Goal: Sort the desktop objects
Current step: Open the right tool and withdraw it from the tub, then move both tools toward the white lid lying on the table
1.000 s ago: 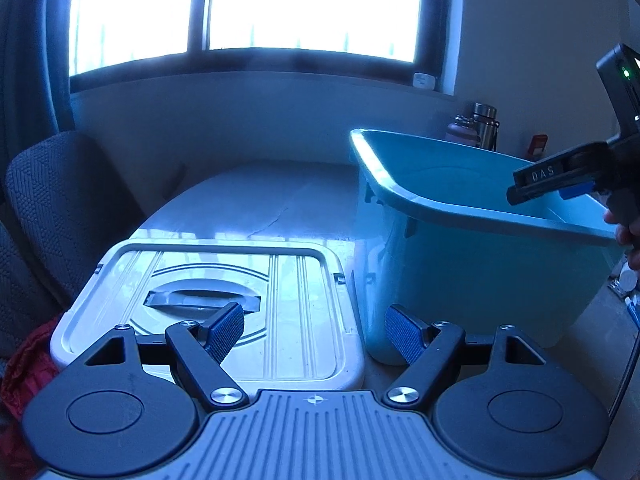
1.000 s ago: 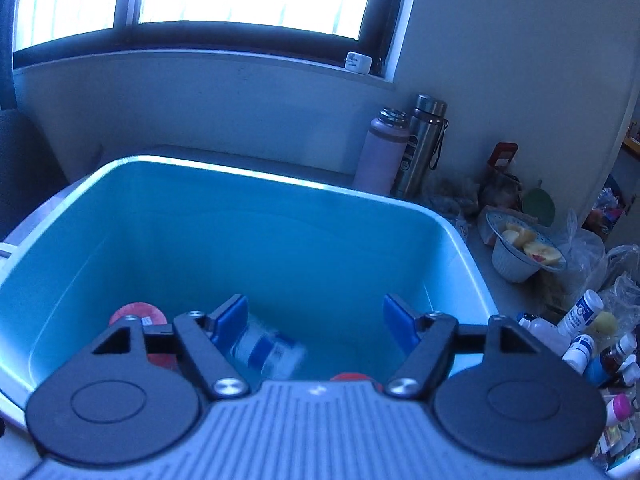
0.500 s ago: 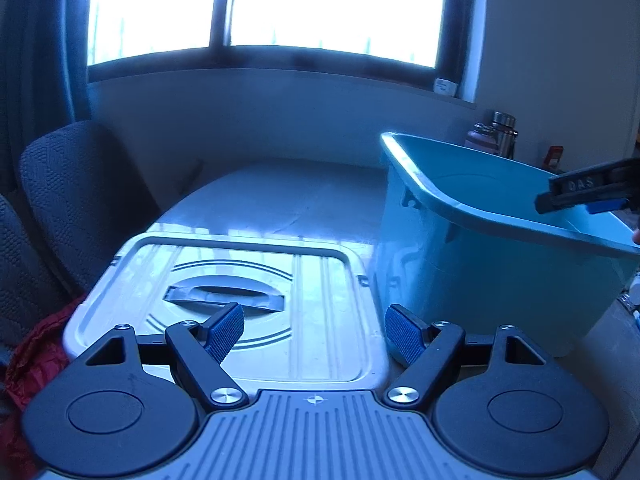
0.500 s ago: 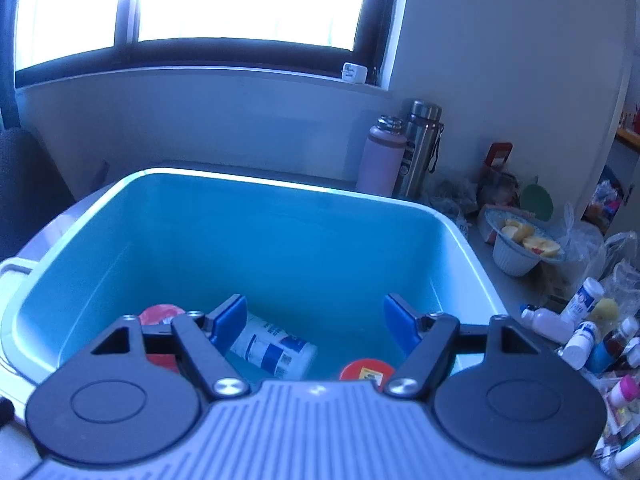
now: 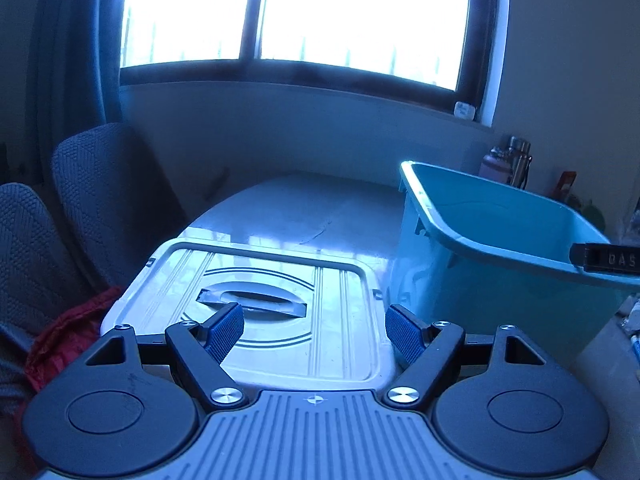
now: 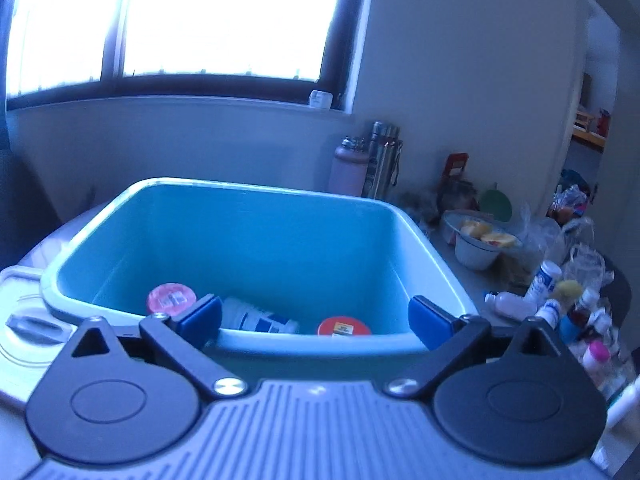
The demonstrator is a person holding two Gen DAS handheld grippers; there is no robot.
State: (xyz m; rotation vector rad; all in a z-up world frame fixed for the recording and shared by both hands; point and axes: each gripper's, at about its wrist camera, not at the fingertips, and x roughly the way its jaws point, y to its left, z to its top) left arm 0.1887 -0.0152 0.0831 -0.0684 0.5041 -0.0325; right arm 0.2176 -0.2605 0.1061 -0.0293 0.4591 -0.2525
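- Bin (image 6: 248, 236), teal, stands on the table just beside a grey lid (image 5: 264, 304); inside lie a white bottle (image 6: 260, 318) and two red-topped jars (image 6: 171, 298).
- Left gripper (image 5: 314, 330) hovers over the lid, jaws wide apart, empty.
- Right gripper (image 6: 316, 318) sits at the bin's near rim, jaws spread, holding nothing.

Two grey chairs (image 5: 100, 200) beside the table; flasks (image 6: 376, 160) below the window (image 6: 224, 16).

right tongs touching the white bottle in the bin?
Apart. The right wrist view shows the right tongs open outside the teal bin, its near wall standing between them and the white bottle.
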